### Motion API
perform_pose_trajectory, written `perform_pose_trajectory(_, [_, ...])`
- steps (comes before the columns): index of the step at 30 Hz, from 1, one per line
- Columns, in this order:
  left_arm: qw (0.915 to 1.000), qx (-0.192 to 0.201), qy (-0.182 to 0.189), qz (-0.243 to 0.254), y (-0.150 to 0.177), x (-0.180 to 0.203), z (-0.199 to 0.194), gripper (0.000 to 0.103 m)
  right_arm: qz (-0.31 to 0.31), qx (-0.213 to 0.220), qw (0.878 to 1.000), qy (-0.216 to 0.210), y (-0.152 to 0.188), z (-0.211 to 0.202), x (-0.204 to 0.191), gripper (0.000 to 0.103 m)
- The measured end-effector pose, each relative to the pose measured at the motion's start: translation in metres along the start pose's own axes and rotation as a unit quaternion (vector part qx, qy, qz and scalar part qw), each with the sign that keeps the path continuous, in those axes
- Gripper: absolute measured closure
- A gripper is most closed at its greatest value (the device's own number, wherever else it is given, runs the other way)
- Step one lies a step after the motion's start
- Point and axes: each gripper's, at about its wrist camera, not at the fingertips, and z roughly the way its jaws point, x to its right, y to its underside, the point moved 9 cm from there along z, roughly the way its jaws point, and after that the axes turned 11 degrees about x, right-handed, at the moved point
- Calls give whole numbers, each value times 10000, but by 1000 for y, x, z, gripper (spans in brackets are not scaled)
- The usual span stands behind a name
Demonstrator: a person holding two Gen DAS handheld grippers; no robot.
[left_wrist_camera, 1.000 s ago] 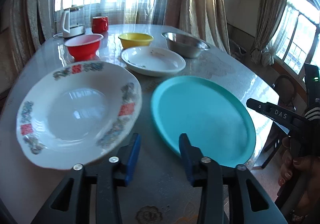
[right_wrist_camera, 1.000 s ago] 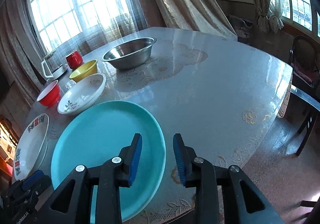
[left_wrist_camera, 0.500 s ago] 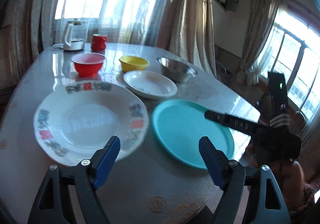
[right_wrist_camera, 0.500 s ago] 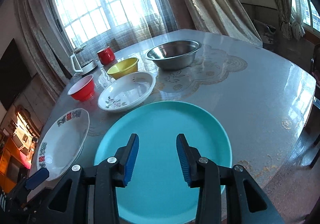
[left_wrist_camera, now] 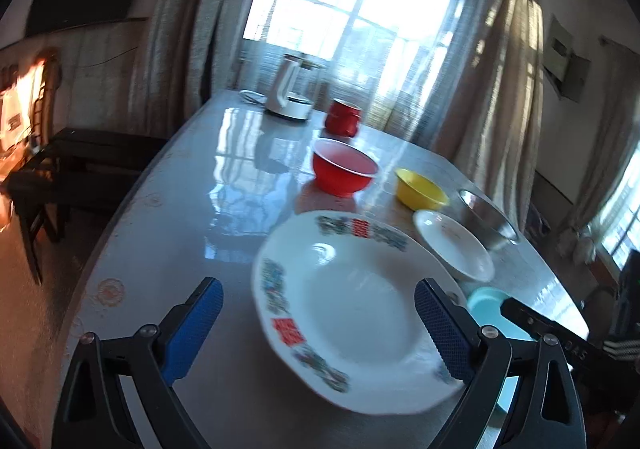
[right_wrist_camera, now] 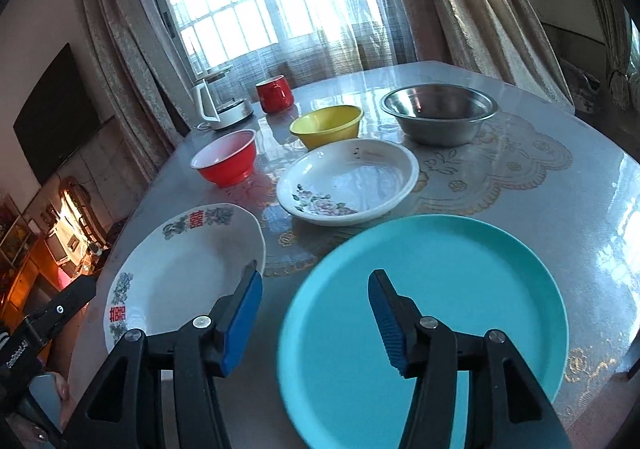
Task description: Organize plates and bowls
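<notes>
Blue-padded jaws of the left gripper have spread wide and are opening over the patterned plate; the right gripper, empty, widens above the teal plate just beside it (nothing stacked yet).

In the left wrist view the teal plate is mostly hidden behind the patterned white plate and the left gripper's right finger; only a small piece of its rim shows. That patterned plate's near edge is smeared with motion blur, so its border print there cannot be read. The steel bowl is partly covered by the small white dish. In the right wrist view the teal plate's near rim is blurred and cut off behind the gripper fingers, and the patterned plate's near edge hides behind the left finger.
</notes>
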Motion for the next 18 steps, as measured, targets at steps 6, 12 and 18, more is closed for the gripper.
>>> perform_pose_trajectory(6, [9991,30,-215,-359,1,-26,17,4,-76,-32,9995,-295,-2,28,-28,47])
perform_pose_trajectory(12, [9972,-364,-16,-647,12,-30,35,4,-36,-272,9984,-489,3,56,-42,47])
perform_pose_trajectory(18, [9932,-700,241,-899,24,-23,44,8,54,-477,9967,-660,12,74,-50,47])
